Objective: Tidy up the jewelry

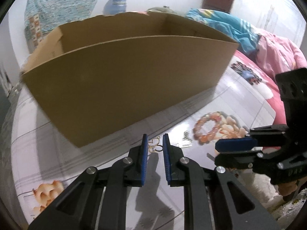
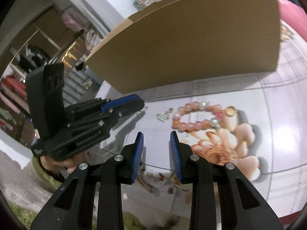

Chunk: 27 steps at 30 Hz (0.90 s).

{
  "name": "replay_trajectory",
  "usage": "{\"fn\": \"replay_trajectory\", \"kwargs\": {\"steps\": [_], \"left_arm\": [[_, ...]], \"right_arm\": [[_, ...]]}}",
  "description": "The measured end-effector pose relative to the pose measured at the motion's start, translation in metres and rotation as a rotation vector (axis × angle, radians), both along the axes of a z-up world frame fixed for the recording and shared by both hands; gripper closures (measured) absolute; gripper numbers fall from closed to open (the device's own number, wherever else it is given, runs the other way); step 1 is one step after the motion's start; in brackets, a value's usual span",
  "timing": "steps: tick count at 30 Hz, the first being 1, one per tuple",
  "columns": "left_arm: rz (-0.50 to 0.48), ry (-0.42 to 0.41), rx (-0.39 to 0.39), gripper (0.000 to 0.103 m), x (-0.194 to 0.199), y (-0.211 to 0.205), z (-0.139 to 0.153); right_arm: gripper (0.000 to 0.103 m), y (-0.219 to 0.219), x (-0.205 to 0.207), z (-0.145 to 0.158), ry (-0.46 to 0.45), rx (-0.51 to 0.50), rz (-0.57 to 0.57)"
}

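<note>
A gold butterfly pendant (image 1: 154,145) lies on the glossy floral tabletop right between the tips of my left gripper (image 1: 155,140), whose jaws stand partly open around it without touching. A pink bead bracelet (image 1: 208,128) lies to its right; in the right wrist view it (image 2: 197,116) lies ahead and right of my right gripper (image 2: 156,137), which is open and empty. A small silver charm (image 2: 166,115) lies left of the bracelet. An open cardboard box (image 1: 122,72) stands just behind the jewelry, also in the right wrist view (image 2: 191,44).
My right gripper shows in the left wrist view (image 1: 238,149) at the right; my left gripper shows in the right wrist view (image 2: 134,101) at the left. Pink and blue bedding (image 1: 268,48) lies behind right. A green rug (image 2: 48,174) lies below the table edge.
</note>
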<state>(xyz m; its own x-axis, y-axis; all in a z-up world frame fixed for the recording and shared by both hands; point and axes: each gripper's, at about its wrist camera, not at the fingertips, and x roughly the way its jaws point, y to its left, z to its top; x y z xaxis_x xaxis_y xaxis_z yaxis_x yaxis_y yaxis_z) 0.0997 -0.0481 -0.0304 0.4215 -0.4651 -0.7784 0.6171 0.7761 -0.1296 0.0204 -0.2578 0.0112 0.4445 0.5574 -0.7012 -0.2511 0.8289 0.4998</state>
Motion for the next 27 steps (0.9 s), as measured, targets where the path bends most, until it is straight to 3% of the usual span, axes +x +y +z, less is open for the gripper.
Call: {"fn": "replay_trajectory", "kwargs": {"steps": [6, 22, 27], "left_arm": [[0.058, 0.011, -0.003, 0.089, 0.002, 0.02, -0.001], [0.072, 0.025, -0.012, 0.088, 0.003, 0.027, -0.006], [0.074, 0.028, -0.017, 0.088, 0.003, 0.028, -0.007]], "right_arm": [[0.085, 0.006, 0.015, -0.006, -0.015, -0.084, -0.005], [0.093, 0.049, 0.035, -0.004, -0.169, -0.385, -0.017], [0.102, 0.06, 0.031, -0.005, -0.203, -0.458, 0.006]]}}
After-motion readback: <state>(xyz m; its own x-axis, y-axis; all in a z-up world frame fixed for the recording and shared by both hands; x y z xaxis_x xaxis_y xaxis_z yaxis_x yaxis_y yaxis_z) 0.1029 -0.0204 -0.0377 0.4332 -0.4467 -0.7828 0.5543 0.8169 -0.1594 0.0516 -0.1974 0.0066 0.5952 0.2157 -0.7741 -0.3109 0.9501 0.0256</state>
